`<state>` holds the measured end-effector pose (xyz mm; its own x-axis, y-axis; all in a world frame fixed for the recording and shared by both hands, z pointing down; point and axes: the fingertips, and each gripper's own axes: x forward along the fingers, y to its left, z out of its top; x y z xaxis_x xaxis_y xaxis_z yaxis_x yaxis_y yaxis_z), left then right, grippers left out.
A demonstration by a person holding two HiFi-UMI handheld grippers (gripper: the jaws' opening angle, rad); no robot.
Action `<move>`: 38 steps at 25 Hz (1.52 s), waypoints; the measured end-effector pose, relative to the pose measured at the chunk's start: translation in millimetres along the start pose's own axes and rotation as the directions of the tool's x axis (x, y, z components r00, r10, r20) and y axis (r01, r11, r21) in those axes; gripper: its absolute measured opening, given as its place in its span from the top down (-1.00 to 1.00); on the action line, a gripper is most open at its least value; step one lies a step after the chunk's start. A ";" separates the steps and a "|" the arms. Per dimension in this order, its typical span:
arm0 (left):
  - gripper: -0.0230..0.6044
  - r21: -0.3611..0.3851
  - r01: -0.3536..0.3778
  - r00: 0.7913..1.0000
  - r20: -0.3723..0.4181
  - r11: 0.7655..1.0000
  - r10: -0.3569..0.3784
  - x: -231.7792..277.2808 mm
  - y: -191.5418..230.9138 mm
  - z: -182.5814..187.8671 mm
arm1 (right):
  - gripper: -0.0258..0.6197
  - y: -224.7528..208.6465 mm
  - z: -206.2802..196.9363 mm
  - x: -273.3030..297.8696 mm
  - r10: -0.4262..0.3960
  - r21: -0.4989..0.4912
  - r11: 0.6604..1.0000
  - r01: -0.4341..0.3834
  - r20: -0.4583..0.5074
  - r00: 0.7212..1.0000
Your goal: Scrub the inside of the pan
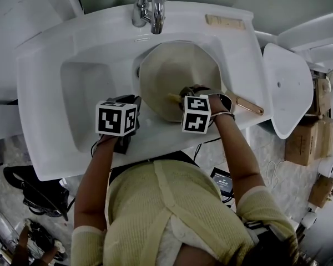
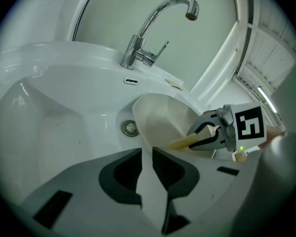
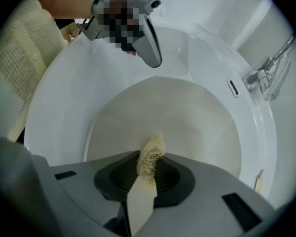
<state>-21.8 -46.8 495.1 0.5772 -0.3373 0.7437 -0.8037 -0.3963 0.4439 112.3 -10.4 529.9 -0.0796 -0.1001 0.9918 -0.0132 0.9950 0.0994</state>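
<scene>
Right gripper: clamped on a loofah scrubber, which is pointed at the inside of the pan; contact cannot be told.
Left gripper: closed on the pan's rim, by which the pan is steadied.
Pan: propped tilted in the sink, below the tap.
Progress: the 2 grips are made; no foam or water is seen, so most of the scrubbing is judged to be left.

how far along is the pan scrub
Set up: the pan lies in the sink, with the left hand-held gripper clamped on its rim. In hand: the right hand-held gripper holds a scrubber over the pan's inside. Left: likely most of the scrubbing; no suds or water show.
</scene>
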 end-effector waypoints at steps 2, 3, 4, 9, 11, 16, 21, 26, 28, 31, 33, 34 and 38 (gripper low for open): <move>0.60 0.021 -0.003 1.000 -0.006 1.000 0.003 -4.0 1.3 1.8 | 0.66 -3.1 -2.8 -2.9 -0.017 0.010 1.000 0.017 -0.002 1.000; 0.60 0.032 -0.005 1.000 -0.007 0.999 0.005 -5.9 1.8 3.6 | 0.66 -4.8 -4.5 -4.2 -0.025 0.015 1.000 0.025 -0.003 1.000; 0.60 0.042 -0.006 1.000 -0.007 0.999 0.007 -8.0 2.2 5.8 | 0.66 -6.4 -6.2 -5.8 -0.032 0.019 0.999 0.032 -0.004 0.999; 0.58 0.072 0.000 1.000 -0.009 0.997 0.001 -14.0 0.8 17.0 | 0.66 -15.6 -11.5 -15.4 -0.065 0.036 0.997 0.065 -0.001 0.998; 0.58 0.078 0.005 1.000 -0.015 0.997 -0.003 -11.3 -0.5 19.0 | 0.66 -20.6 -13.2 -19.0 -0.079 0.037 0.996 0.079 0.000 0.997; 0.53 0.067 0.020 0.999 -0.042 0.998 -0.018 1.9 -8.3 13.9 | 0.66 -32.2 -19.9 -23.5 -0.113 0.043 0.993 0.113 -0.003 0.994; 0.50 0.018 0.020 0.999 -0.026 1.000 -0.019 10.9 -9.9 14.5 | 0.66 -45.9 -30.5 -22.8 -0.144 0.052 0.988 0.145 -0.017 0.989; 0.47 -0.011 0.004 1.000 -0.019 1.000 -0.004 17.4 -7.3 12.7 | 0.66 -62.1 -42.9 -17.2 -0.192 0.061 0.979 0.194 -0.047 0.980; 0.46 -0.020 0.002 1.000 -0.013 1.000 -0.002 19.4 -6.5 13.5 | 0.66 -68.8 -47.2 -14.9 -0.206 0.062 0.976 0.209 -0.061 0.977; 0.46 -0.030 -0.002 1.000 -0.007 1.000 0.002 21.7 -5.2 14.7 | 0.66 -77.6 -52.5 -11.5 -0.221 0.067 0.972 0.226 -0.081 0.972; 0.46 -0.038 0.002 1.000 -0.002 0.999 -0.002 23.3 -5.3 15.0 | 0.66 -82.5 -55.9 -9.4 -0.234 0.070 0.968 0.241 -0.095 0.968; 0.46 -0.041 0.005 1.000 -0.001 0.999 -0.005 24.1 -5.6 15.1 | 0.66 -85.1 -58.0 -8.2 -0.243 0.070 0.965 0.251 -0.106 0.964; 0.46 -0.045 0.015 1.000 -0.004 0.999 -0.015 26.9 -7.0 14.2 | 0.66 -93.6 -67.6 -3.3 -0.266 0.064 0.958 0.279 -0.158 0.951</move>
<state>1.4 -65.2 504.9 0.5885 -0.3279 0.7390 -0.8008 -0.3621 0.4771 181.1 -102.8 522.7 0.0848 -0.3590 0.9295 -0.0991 0.9252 0.3664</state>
